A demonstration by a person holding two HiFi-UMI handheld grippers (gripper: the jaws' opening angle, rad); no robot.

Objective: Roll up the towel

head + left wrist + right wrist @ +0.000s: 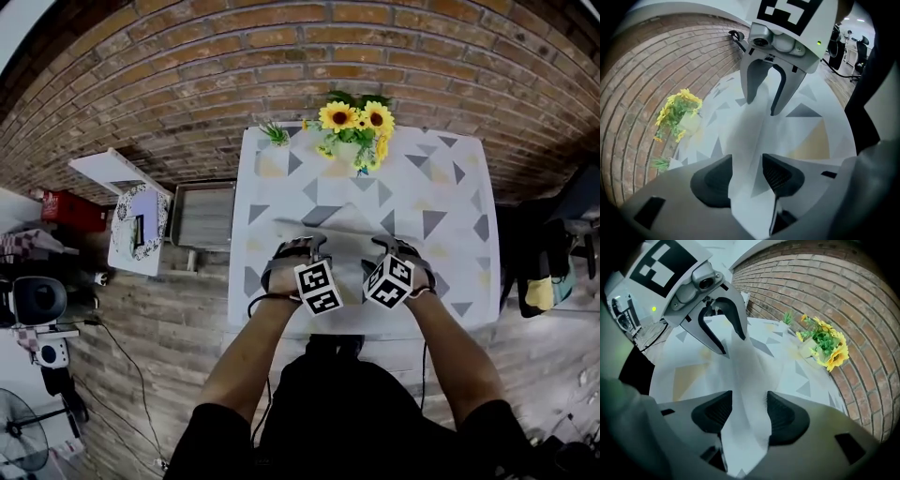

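Note:
A pale grey-white towel (330,226) lies folded into a long strip across the near half of the patterned table (452,192). My left gripper (316,244) and right gripper (383,246) stand side by side at the strip's near edge, both pointing steeply down. In the left gripper view the towel (751,136) rises as a ridge through my left gripper (746,172), whose jaws stand wide and open around it. In the right gripper view my right gripper (749,412) is open the same way around the towel (740,373). Each view shows the other gripper (765,105) (726,341) further along the strip.
A vase of sunflowers (357,128) and a small green plant (275,133) stand at the table's far edge against the brick wall. A metal tray (203,216) and a white board with a round patterned plate (139,221) sit on the floor to the left. Cables trail at lower left.

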